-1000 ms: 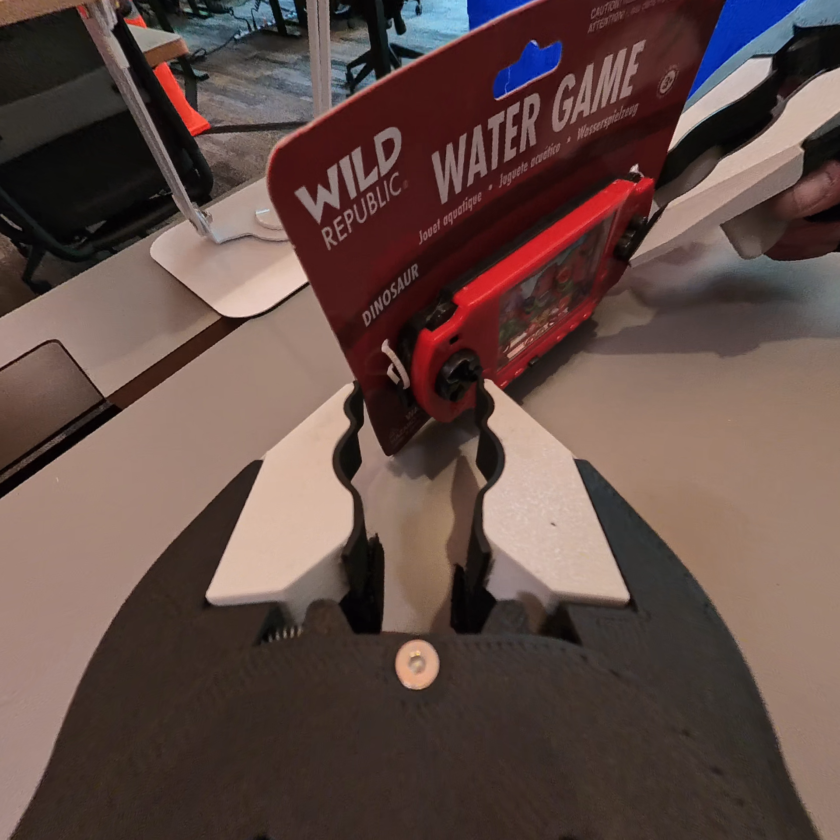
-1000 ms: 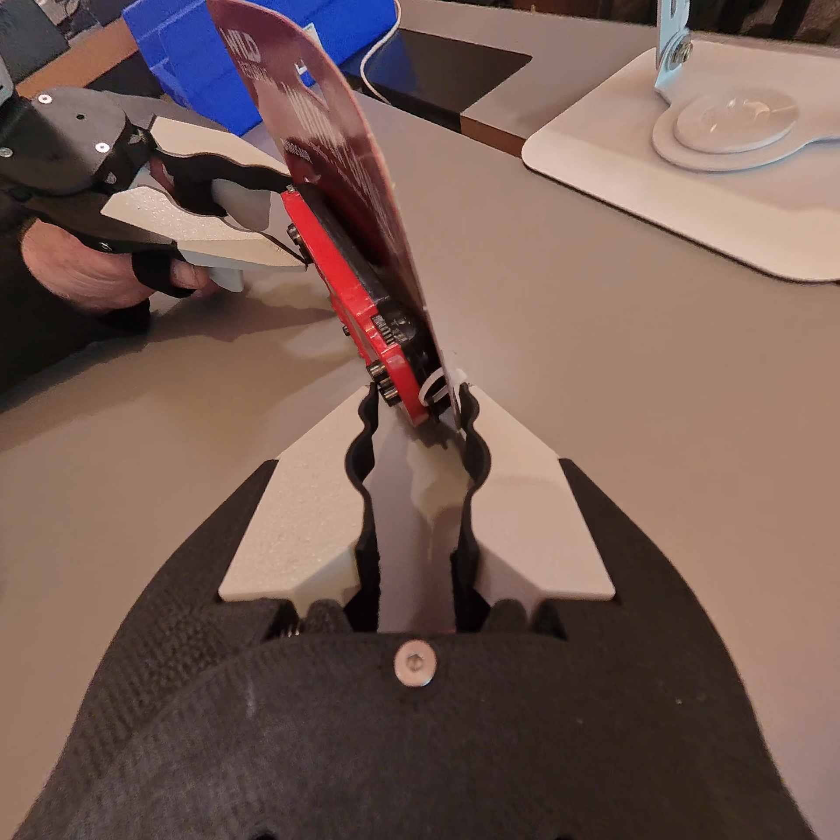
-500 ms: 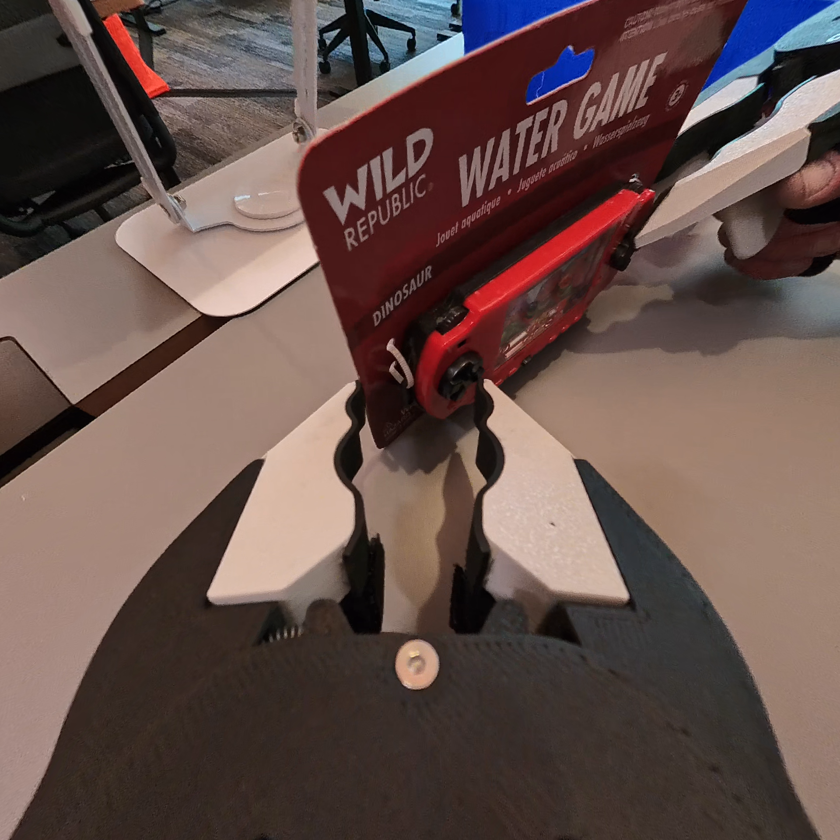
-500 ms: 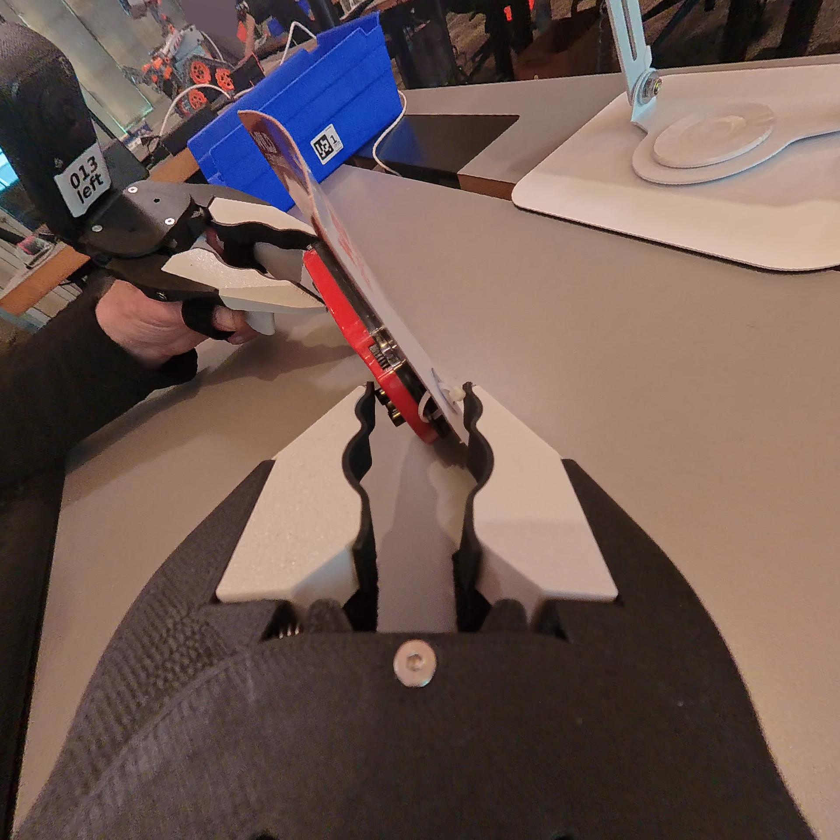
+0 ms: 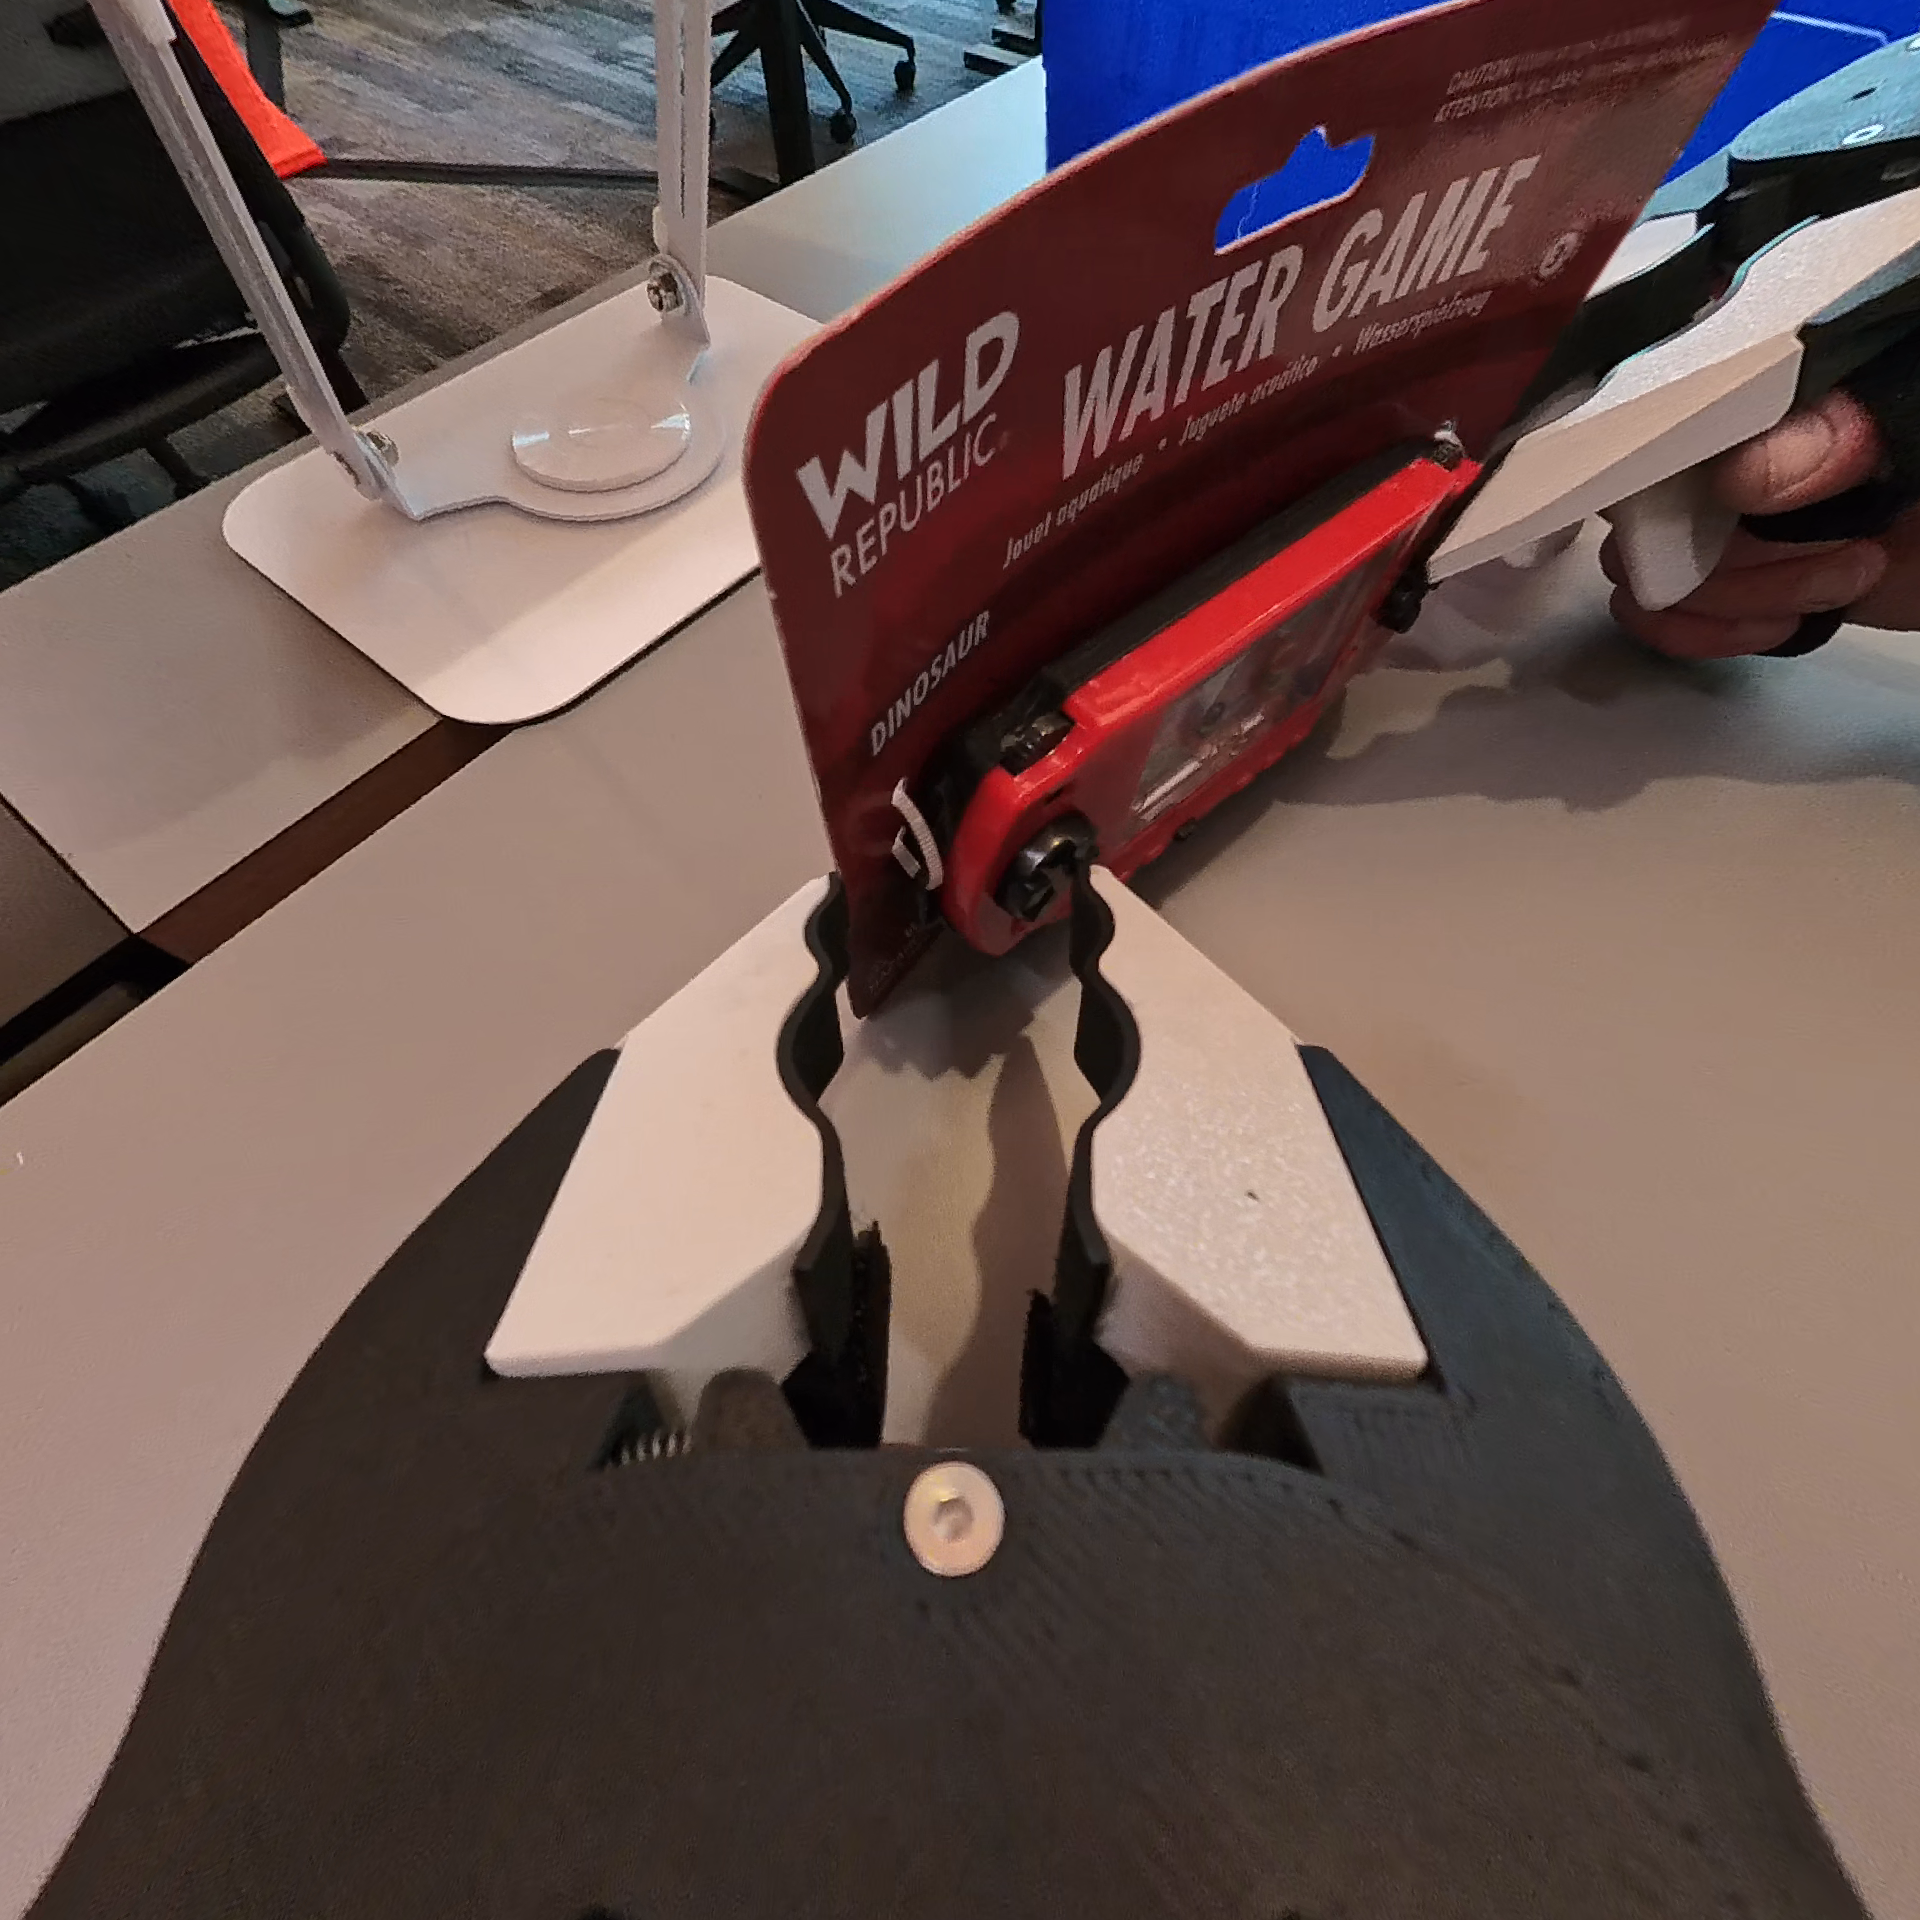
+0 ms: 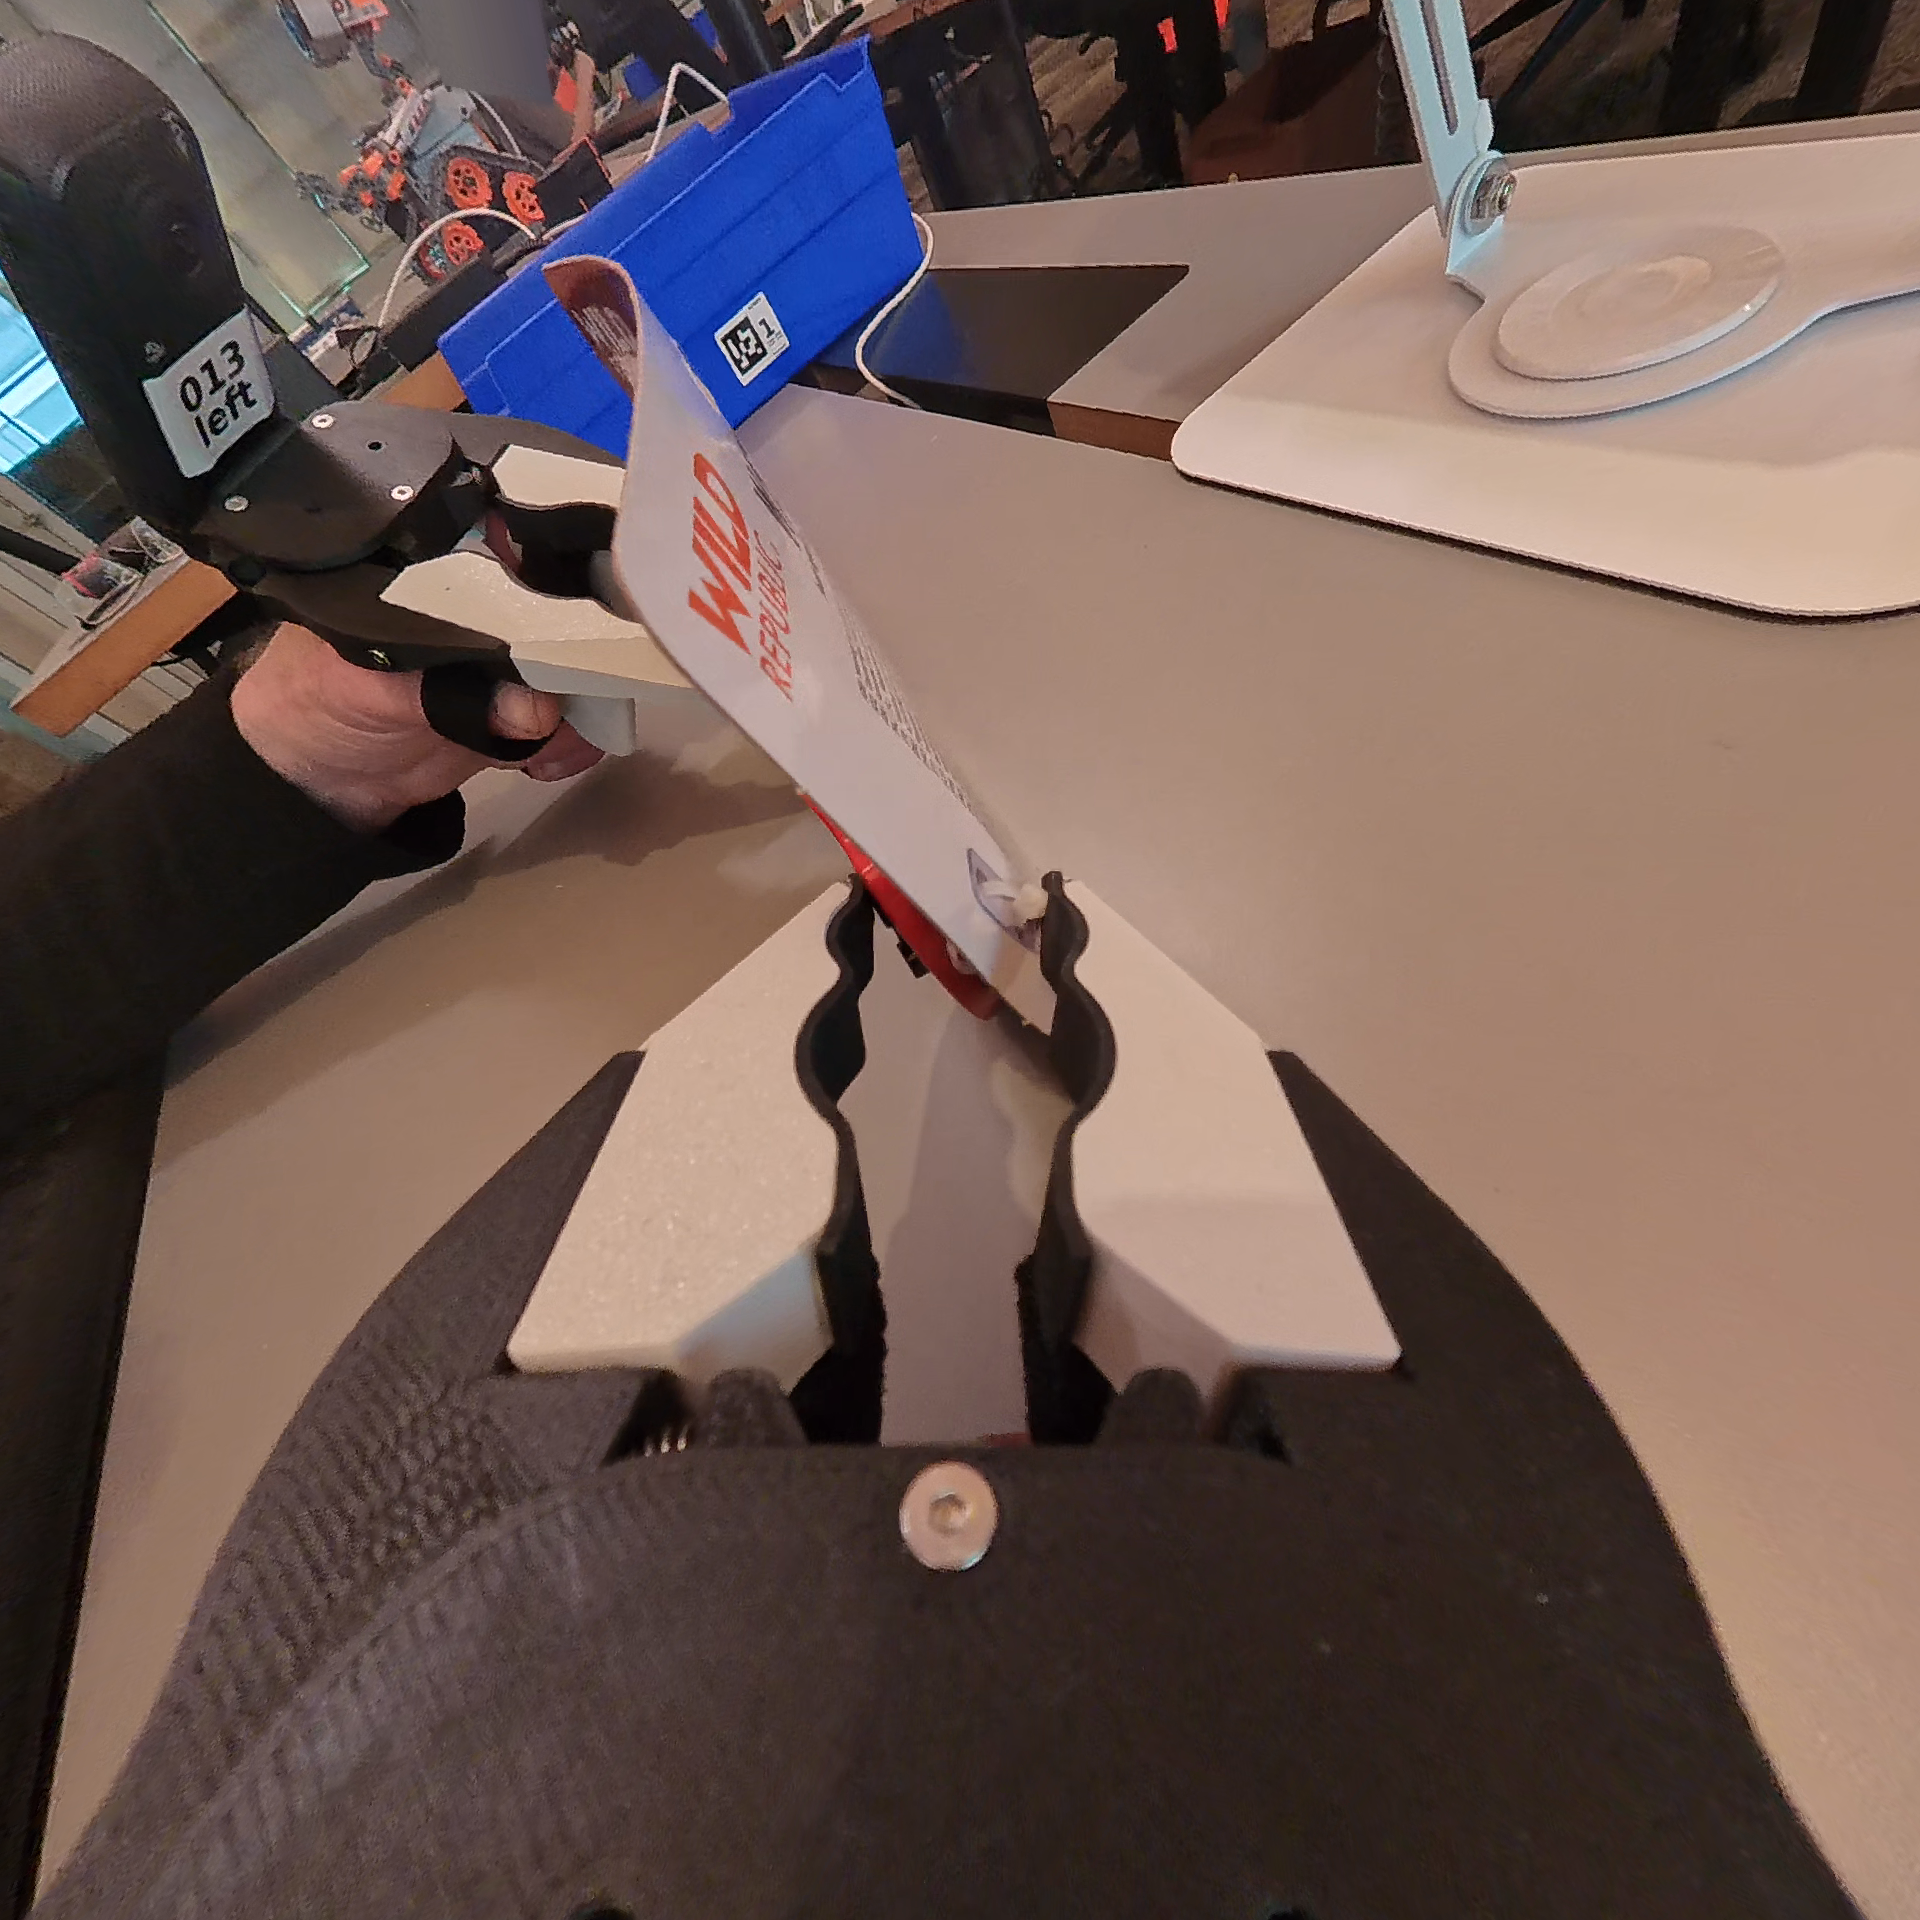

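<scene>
A red handheld toy game (image 5: 1195,727) is tied to a dark red backing card (image 5: 1143,416) with white writing. My left gripper (image 5: 961,904) is shut on the near end of the toy and card. My right gripper (image 6: 954,904) is shut on the other end, and also shows in the left wrist view (image 5: 1455,540). The pack hangs between them just above the grey table (image 5: 1455,1091). It leans over, so the card's white back (image 6: 810,665) faces the right wrist view. The left gripper (image 6: 582,623) shows partly behind the card, held by a hand (image 6: 364,727).
A white stand on a flat white base plate (image 5: 499,582) sits on the table beyond the pack, also in the right wrist view (image 6: 1558,447). A blue bin (image 6: 727,239) stands at the far edge beside a black inset panel (image 6: 1018,322). Chairs stand on the floor behind.
The pack has tipped over between the two grippers: its card stood nearly edge-on to the right wrist view and now shows its white back. Both grippers keep their hold.
</scene>
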